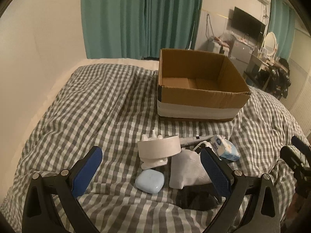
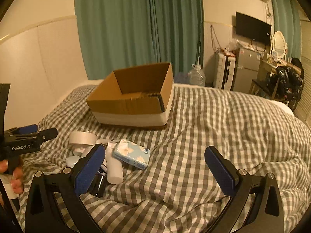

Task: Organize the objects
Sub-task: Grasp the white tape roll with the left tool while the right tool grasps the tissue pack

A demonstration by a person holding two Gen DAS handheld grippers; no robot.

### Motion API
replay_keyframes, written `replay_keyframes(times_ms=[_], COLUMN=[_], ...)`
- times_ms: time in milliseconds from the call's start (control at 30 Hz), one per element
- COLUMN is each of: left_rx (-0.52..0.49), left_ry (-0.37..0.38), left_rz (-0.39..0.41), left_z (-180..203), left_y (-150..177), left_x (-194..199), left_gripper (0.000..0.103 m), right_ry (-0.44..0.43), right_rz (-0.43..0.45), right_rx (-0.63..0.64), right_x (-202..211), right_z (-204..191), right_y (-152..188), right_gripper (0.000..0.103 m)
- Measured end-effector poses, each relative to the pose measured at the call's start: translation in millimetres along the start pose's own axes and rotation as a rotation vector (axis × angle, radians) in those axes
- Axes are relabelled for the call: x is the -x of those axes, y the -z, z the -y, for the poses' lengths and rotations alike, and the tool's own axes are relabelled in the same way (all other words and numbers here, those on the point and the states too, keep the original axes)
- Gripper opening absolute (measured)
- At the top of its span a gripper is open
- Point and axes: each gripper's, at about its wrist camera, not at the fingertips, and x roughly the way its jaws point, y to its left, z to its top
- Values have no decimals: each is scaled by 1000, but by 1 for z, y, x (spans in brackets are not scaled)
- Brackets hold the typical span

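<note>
1. Two hand-held grippers hang above a bed spread with a grey-and-white checked cover [image 1: 97,104]; both have their blue-padded jaws spread wide and neither grips anything.
2. In the left wrist view, the left gripper [image 1: 153,167] frames a small heap of things on the near middle of the bed, its fingers not touching any of them.
3. A roll of white tape [image 1: 158,145] stands on edge there, resting against a white plastic piece [image 1: 153,164] that shows above and below it.
4. A pale blue earbud case [image 1: 149,181] lies just in front of the roll, toward the near edge of the bed.
5. A white pouch [image 1: 185,171] lies beside the case, partly behind the gripper's right finger [image 1: 215,172].
6. A blue tissue pack [image 1: 226,148] sits at the right side of the heap, and a white pen [image 1: 194,140] lies behind the roll.
7. A dark object at the near side of the heap is too hidden to name.
8. An open cardboard box [image 1: 202,95] with a white band round its base stands farther up the bed, well apart from the heap; nothing shows inside it.
9. The right gripper [image 2: 155,170] hovers over bare cover right of the heap, its left finger [image 2: 89,167] in front of the pouch.
10. Teal curtains [image 1: 140,17] hang behind the bed.
</note>
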Motion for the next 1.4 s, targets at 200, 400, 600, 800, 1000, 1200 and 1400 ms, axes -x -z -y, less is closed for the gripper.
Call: replay_keyframes(times_ms=[200, 400, 600, 800, 1000, 1200, 1400], left_rx=[30, 36, 46, 61, 84, 109, 108], left_ry=[14, -9, -3, 33, 17, 51, 44], left_rz=[-66, -141, -202, -231, -296, -320, -293], left_z=[-3, -2, 0, 2, 2, 2, 2], left_y=[-10, -14, -12, -11, -9, -6, -6], left_x=[-28, -59, -84, -98, -118, -126, -119], left_gripper=[103, 103, 103, 103, 94, 82, 82], right_ry=[-29, -48, -30, 14, 18, -3, -40], right_rz=[-69, -132, -238, -258, -270, -269, -280], right_rx=[-20, 26, 96, 160, 191, 231, 263], right_x=[-31, -59, -93, -116, -134, -145, -155], right_z=[0, -11, -18, -25, -27, -37, -45], right_y=[1, 5, 28, 37, 33, 25, 20], right_gripper=[103, 103, 96, 96, 96, 79, 56])
